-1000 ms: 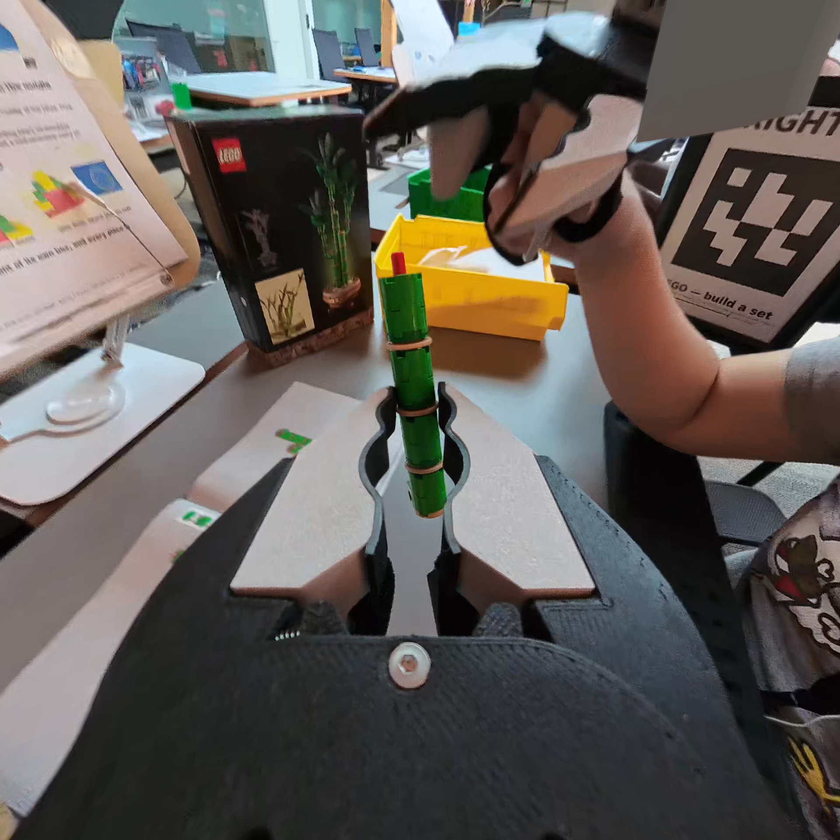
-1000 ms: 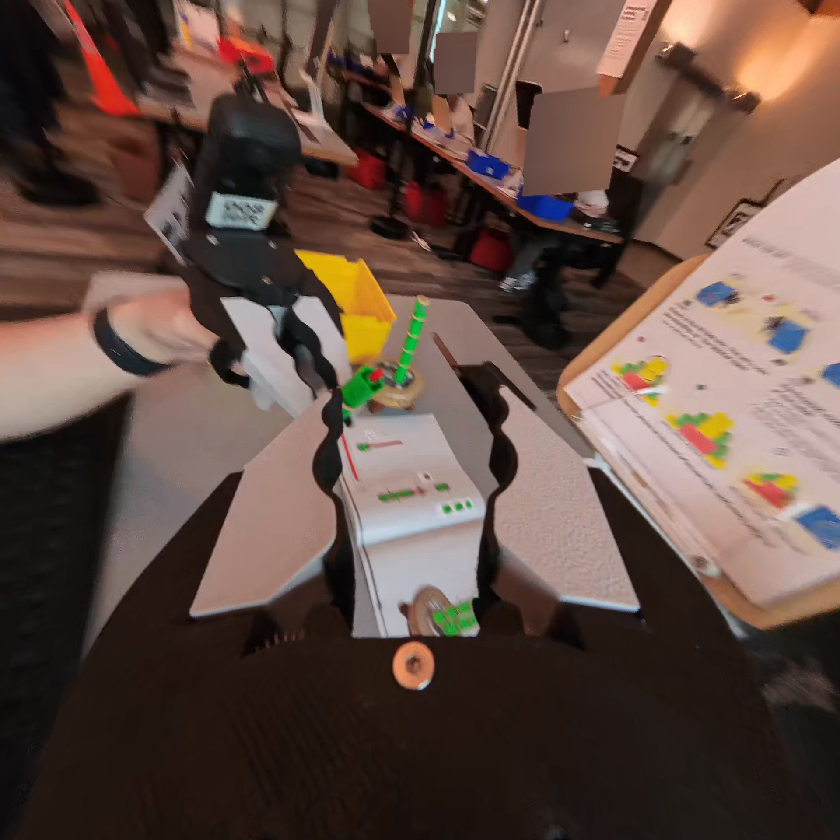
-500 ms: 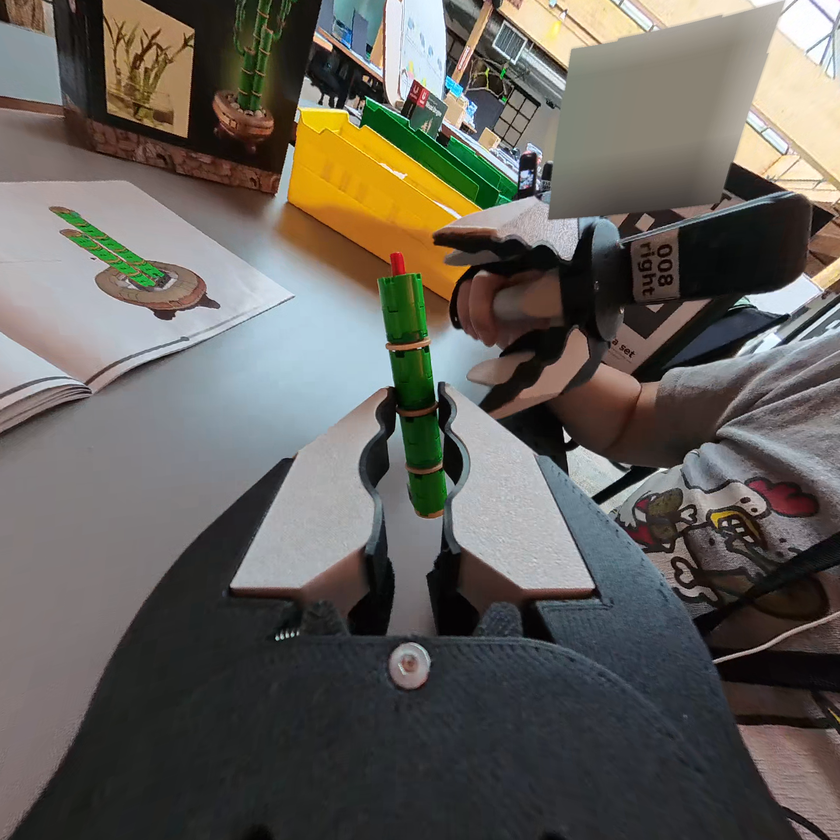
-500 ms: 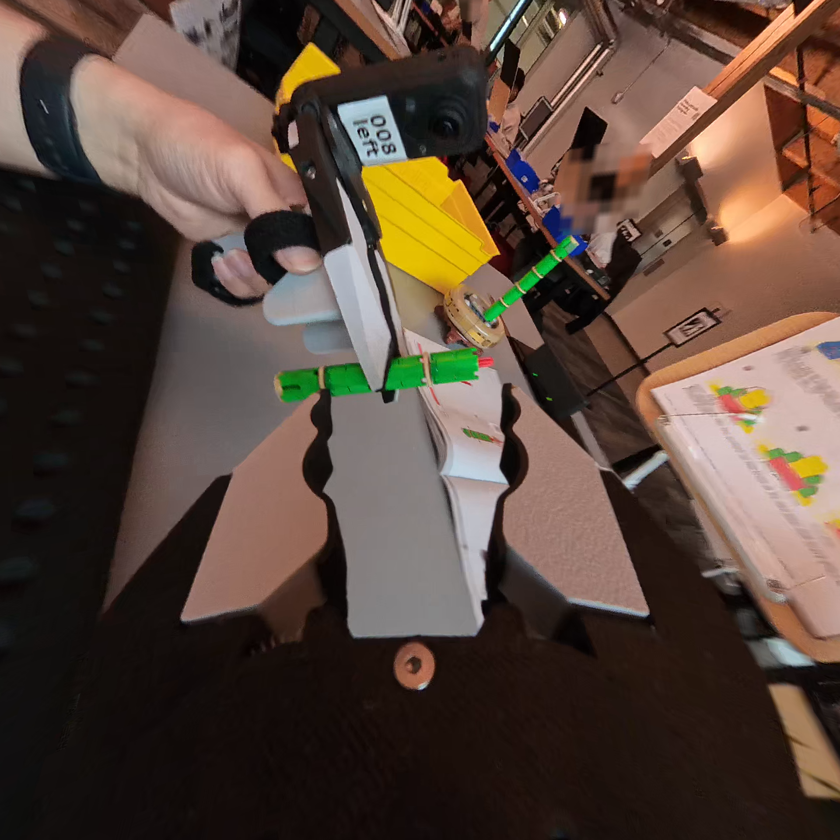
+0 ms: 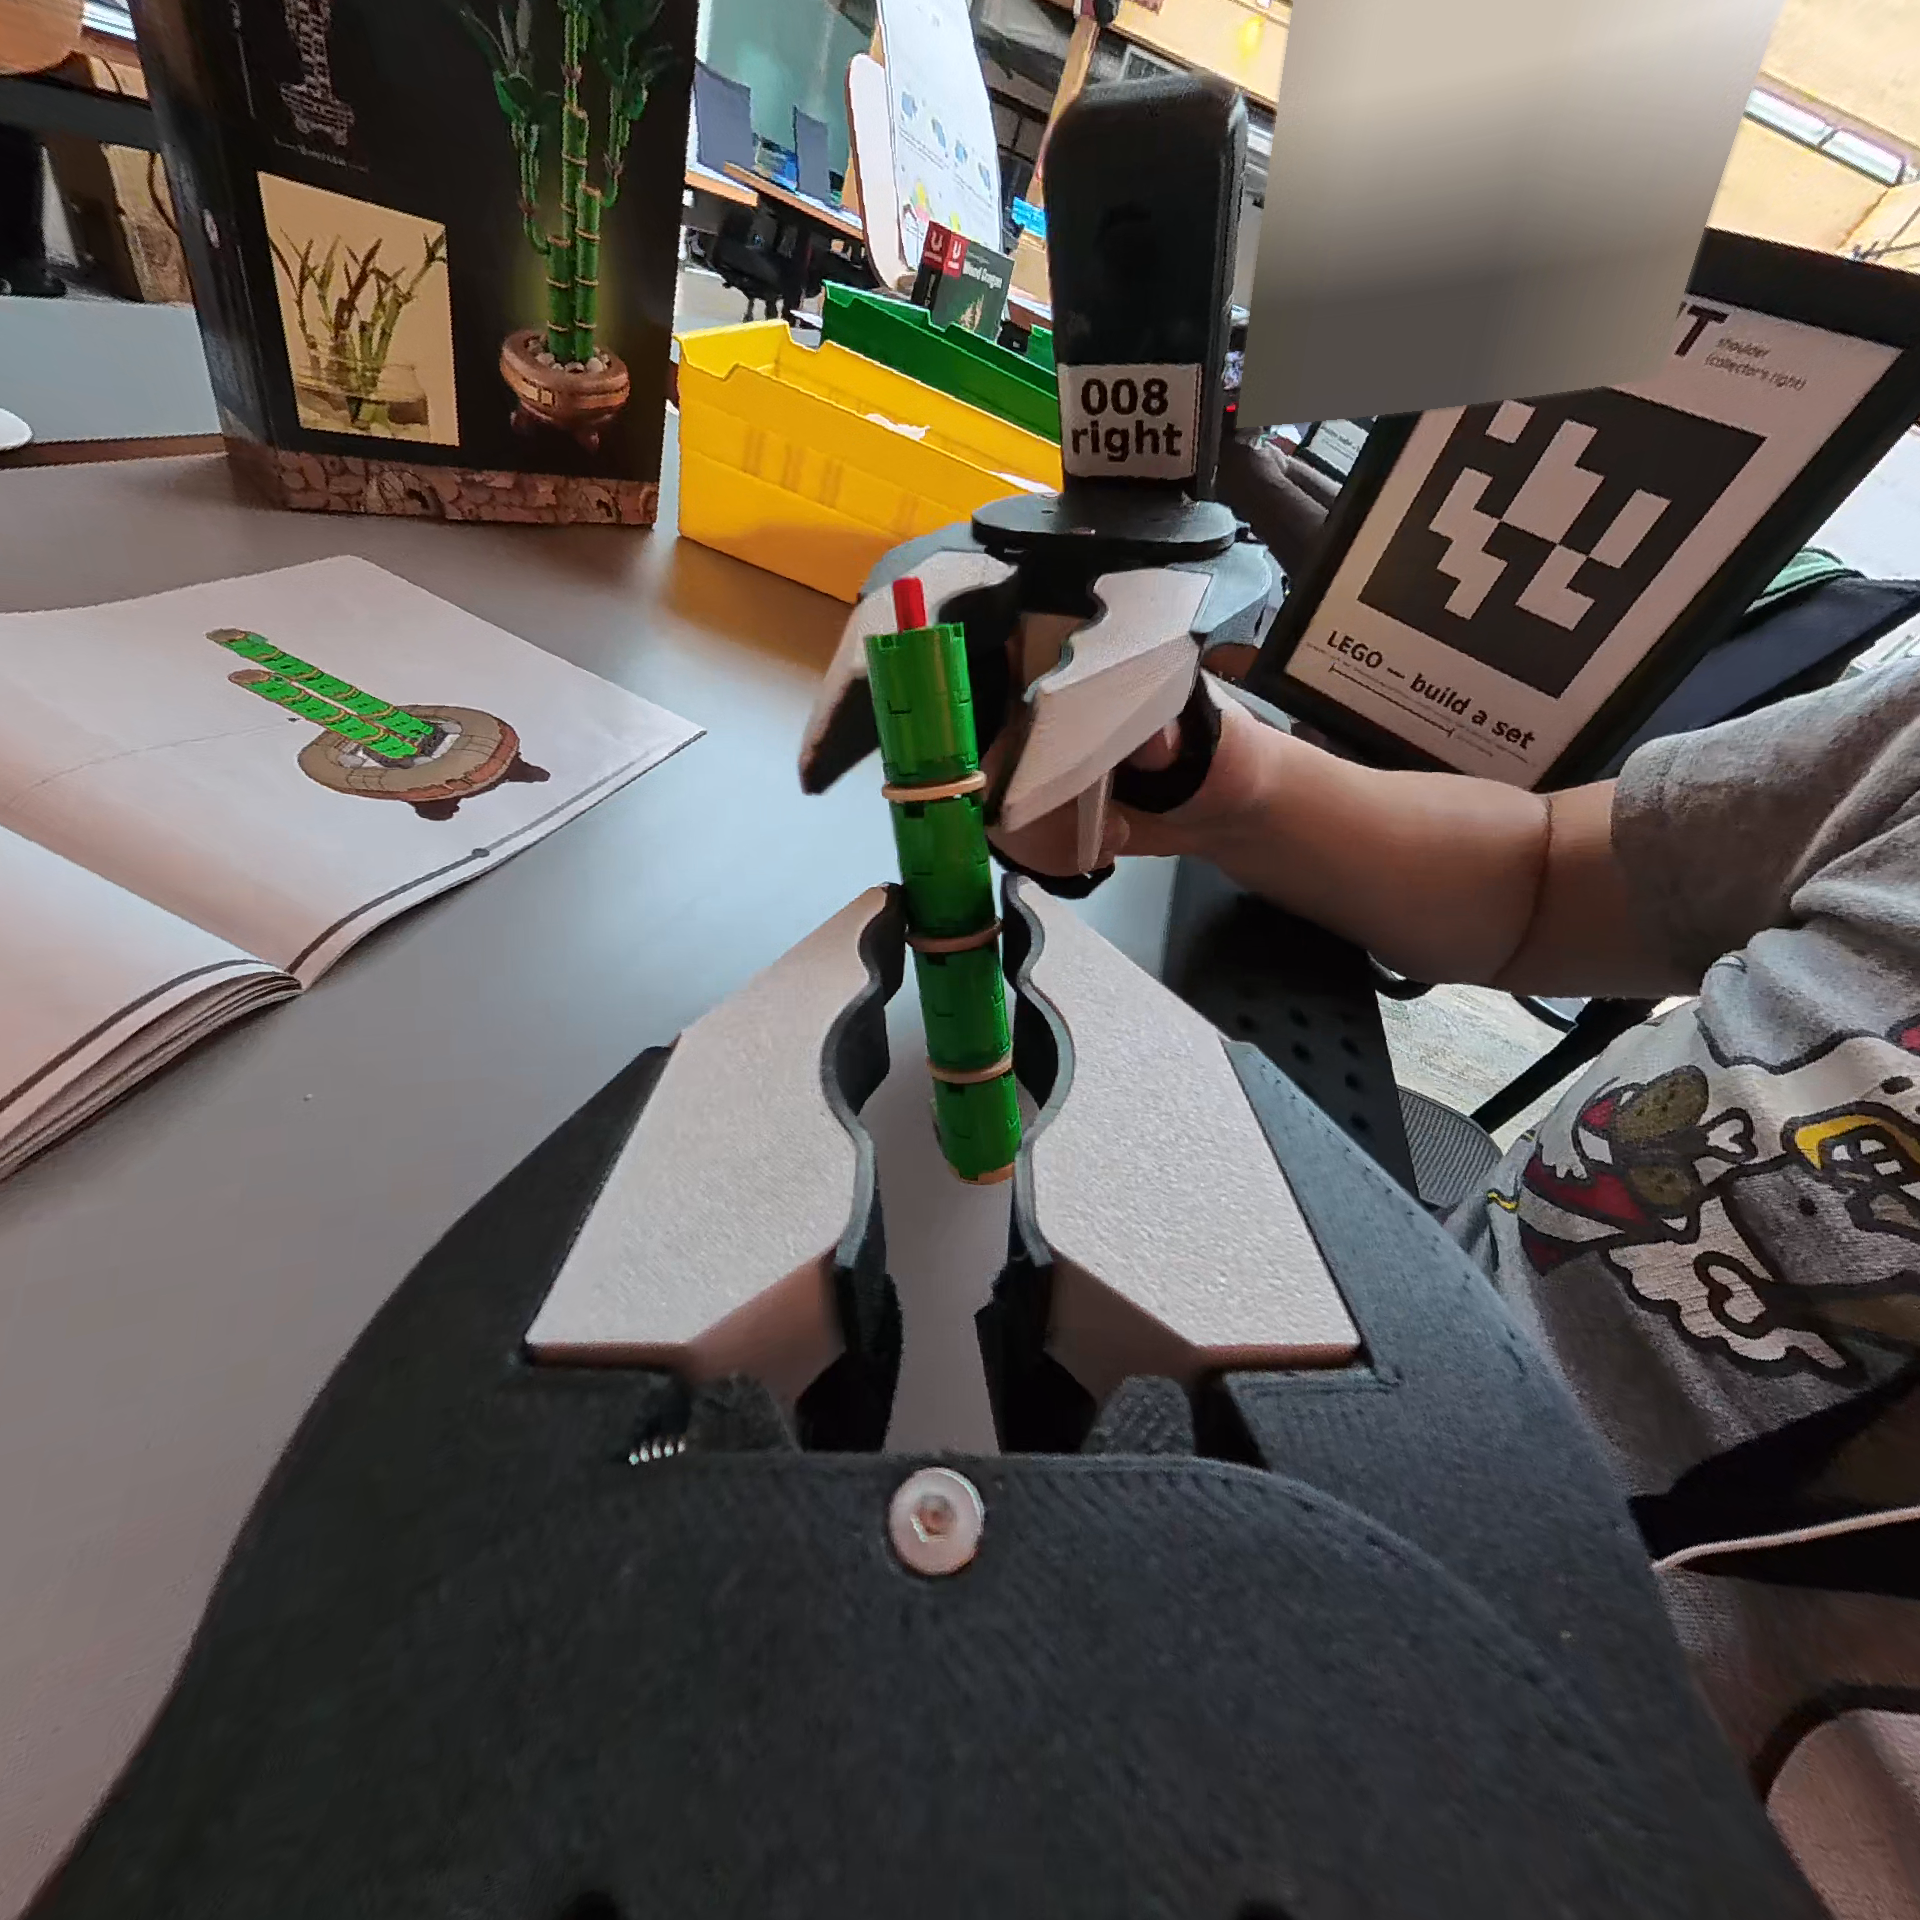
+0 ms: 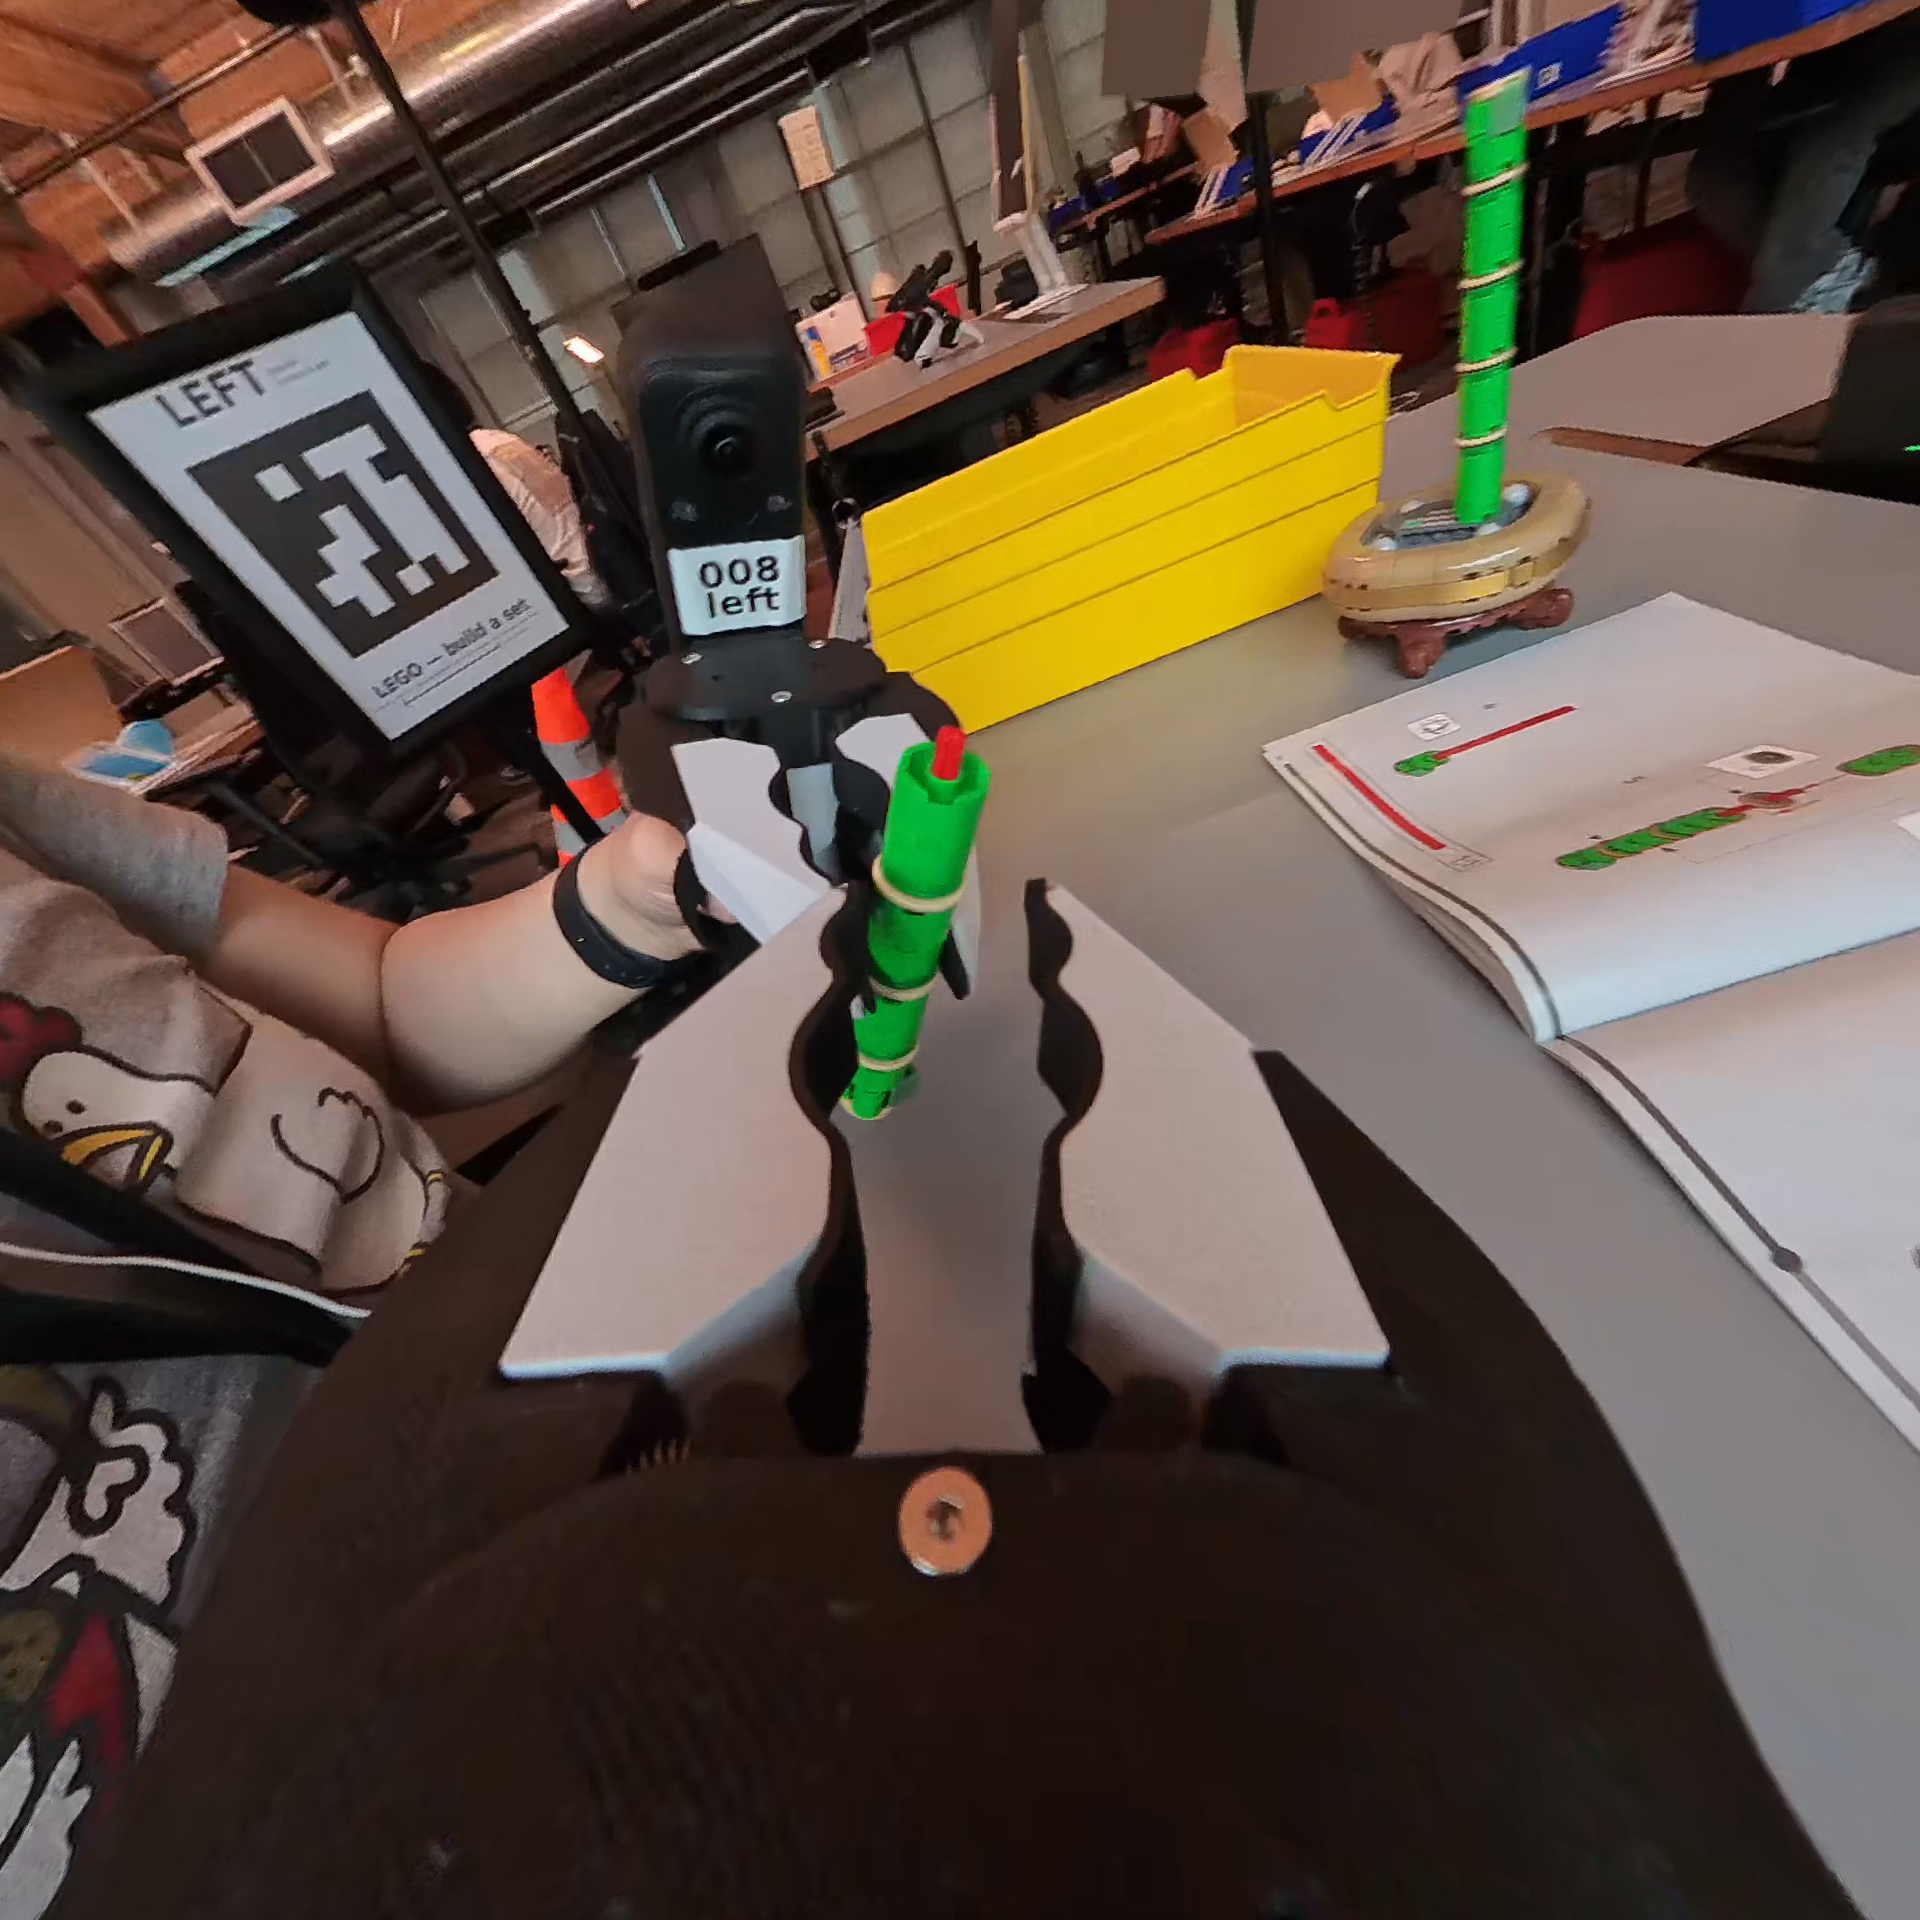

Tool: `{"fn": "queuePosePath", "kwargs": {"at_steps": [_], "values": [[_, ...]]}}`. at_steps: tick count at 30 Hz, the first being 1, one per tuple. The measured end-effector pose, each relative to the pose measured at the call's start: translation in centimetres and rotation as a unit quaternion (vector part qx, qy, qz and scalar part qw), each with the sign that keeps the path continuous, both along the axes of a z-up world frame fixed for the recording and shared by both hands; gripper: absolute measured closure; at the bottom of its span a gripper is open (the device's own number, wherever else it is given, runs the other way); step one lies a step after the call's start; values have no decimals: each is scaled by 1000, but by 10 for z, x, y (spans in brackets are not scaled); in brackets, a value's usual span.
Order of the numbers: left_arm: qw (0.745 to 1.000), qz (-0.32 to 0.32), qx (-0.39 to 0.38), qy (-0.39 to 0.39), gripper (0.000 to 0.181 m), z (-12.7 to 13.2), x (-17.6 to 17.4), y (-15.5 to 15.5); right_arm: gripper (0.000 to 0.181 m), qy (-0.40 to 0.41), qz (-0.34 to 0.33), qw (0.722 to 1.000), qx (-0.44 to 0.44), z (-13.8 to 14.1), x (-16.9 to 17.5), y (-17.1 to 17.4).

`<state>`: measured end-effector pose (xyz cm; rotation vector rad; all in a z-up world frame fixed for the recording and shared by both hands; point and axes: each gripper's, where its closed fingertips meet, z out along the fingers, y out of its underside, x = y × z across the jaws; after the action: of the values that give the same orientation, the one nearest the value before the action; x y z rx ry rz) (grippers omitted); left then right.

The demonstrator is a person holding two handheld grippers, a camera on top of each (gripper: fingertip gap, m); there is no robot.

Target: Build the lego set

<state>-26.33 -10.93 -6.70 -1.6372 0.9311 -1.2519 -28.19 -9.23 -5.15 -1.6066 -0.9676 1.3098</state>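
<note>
— Where do our tools stand?
— Our left tool is clamped on the green stalk, held upright above the worktop. Our right tool gapes empty just beside it.
— Room around?
— Bare worktop between booklet and near edge; yellow bin well behind.

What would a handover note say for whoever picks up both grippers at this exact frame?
Left gripper: shut on the loose bamboo stalk, held upright off the table, red pin on top.
Right gripper: jaws open, empty, close beside that stalk.
Pot base: on the table by the yellow bin, one tall stalk already planted.
Instruction booklet: lies open on the table.
Done: first stalk mounted, second assembled.
Left: probably seat the held stalk in the pot base.
</note>
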Motion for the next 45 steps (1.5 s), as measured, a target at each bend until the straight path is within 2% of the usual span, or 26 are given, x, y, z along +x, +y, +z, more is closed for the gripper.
{"fn": "queuePosePath", "kwargs": {"at_steps": [5,8,9,11,16,19,22,23,25,29,32,37,41,45], "values": [[999,-13,11,26,165,-9,3,-5,166,-2,38,999,-23,-10,-4,-14],[999,-33,2,18,165,-9,8,-12,167,8,50,999,-17,-8,0,-20],[999,-37,2,13,161,-7,8,-14,167,12,46,999,-11,-6,1,-20],[999,-30,3,16,143,-6,7,-11,167,12,32,999,2,-4,4,-18],[999,38,23,26,124,1,-21,12,167,15,0,1000,6,-1,15,-8],[985,154,66,48,110,19,-72,56,167,6,-17,1000,13,-5,24,-1],[940,300,113,114,82,40,-141,120,167,3,-24,999,21,-3,31,1],[927,329,116,141,74,42,-160,137,167,2,-29,999,27,-1,34,3],[912,352,112,178,73,42,-182,163,167,2,-43,998,36,2,41,7],[902,348,109,231,61,32,-202,204,167,3,-64,997,40,4,54,14],[902,321,77,280,57,15,-210,222,167,10,-64,997,31,5,57,16],[878,291,77,373,63,-4,-213,233,166,-9,-54,998,42,0,56,14],[870,260,81,412,62,-12,-208,237,166,-15,-45,998,41,-3,54,12],[867,233,54,437,59,-26,-213,243,166,-14,-40,998,39,-4,55,11]]}}
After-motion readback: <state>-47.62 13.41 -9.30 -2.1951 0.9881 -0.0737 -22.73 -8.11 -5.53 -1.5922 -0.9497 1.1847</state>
